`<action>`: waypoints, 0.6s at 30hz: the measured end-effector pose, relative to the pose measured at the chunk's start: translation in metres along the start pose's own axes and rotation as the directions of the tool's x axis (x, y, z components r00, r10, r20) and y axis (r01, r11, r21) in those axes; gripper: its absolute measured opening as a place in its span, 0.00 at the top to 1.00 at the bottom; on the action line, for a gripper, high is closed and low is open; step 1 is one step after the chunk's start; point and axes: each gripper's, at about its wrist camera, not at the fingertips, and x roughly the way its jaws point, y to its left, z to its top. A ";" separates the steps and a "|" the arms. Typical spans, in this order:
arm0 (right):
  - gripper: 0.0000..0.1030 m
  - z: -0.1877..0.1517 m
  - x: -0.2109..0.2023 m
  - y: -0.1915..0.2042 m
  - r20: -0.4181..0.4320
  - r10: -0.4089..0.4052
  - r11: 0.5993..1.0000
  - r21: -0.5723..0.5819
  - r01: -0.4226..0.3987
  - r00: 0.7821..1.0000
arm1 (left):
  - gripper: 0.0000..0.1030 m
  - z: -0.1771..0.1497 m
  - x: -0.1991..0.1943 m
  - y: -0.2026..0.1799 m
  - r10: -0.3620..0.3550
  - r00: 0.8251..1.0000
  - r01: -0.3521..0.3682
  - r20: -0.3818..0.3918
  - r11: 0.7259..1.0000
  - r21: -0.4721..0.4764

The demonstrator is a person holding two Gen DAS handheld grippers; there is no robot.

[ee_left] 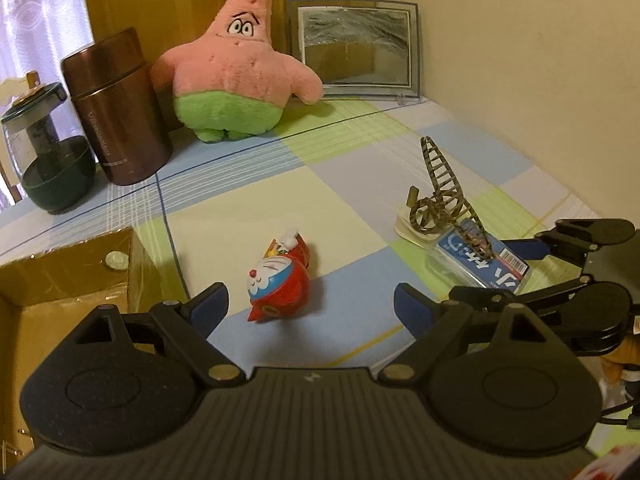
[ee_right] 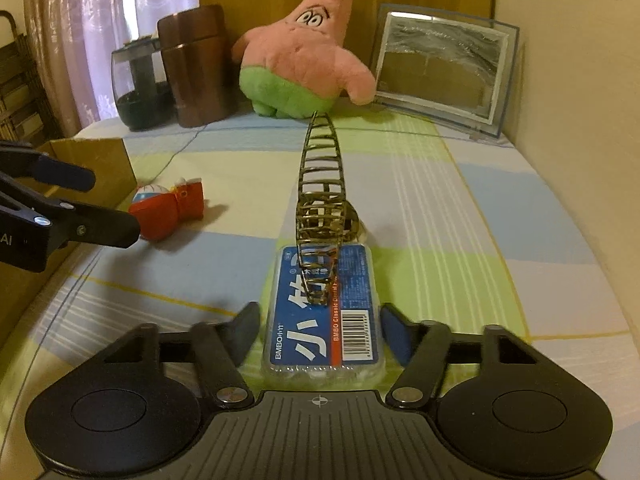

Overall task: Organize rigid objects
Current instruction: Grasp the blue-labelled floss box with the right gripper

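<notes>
A red and blue Doraemon toy (ee_left: 279, 280) lies on its side on the checked tablecloth; it also shows in the right wrist view (ee_right: 168, 210). My left gripper (ee_left: 311, 304) is open, its jaws on either side of the toy's near end, not touching it. A clear box with a blue label (ee_right: 326, 312) lies flat between the open jaws of my right gripper (ee_right: 318, 334); the box also shows in the left wrist view (ee_left: 478, 258). A metal ladder-shaped ornament (ee_right: 322, 196) stands on the box's far end.
An open cardboard box (ee_left: 60, 280) sits at the left. At the back stand a dark glass jar (ee_left: 48, 160), a brown thermos (ee_left: 116, 104), a pink star plush (ee_left: 240, 68) and a glass picture frame (ee_left: 354, 44). A wall runs along the right.
</notes>
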 end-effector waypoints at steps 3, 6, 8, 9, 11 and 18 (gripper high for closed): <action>0.47 0.001 0.001 -0.001 -0.008 -0.001 1.000 0.005 0.001 1.000 | 0.15 0.004 0.006 -0.001 -0.007 1.000 0.007 -0.015 1.000 0.024; 0.48 0.001 -0.001 -0.004 -0.021 -0.011 1.000 0.026 0.011 1.000 | 0.17 0.008 0.015 0.001 -0.016 0.999 0.017 -0.035 0.999 0.044; 0.48 0.001 -0.004 -0.007 -0.033 -0.015 0.998 0.059 0.017 0.999 | 0.21 0.011 0.022 0.003 -0.018 0.999 0.020 -0.048 0.998 0.056; 0.48 0.001 -0.006 -0.010 -0.038 -0.014 0.997 0.082 0.017 0.999 | 0.23 0.012 0.026 0.005 -0.017 0.998 0.020 -0.055 0.998 0.061; 0.48 -0.001 -0.010 -0.015 -0.048 -0.015 0.993 0.120 0.020 0.999 | 0.25 0.015 0.033 0.008 -0.012 0.998 0.016 -0.068 0.998 0.064; 0.48 -0.005 -0.023 -0.023 -0.077 -0.038 0.984 0.171 0.051 0.996 | 0.42 0.023 0.056 0.010 0.028 0.991 -0.012 -0.129 0.992 0.122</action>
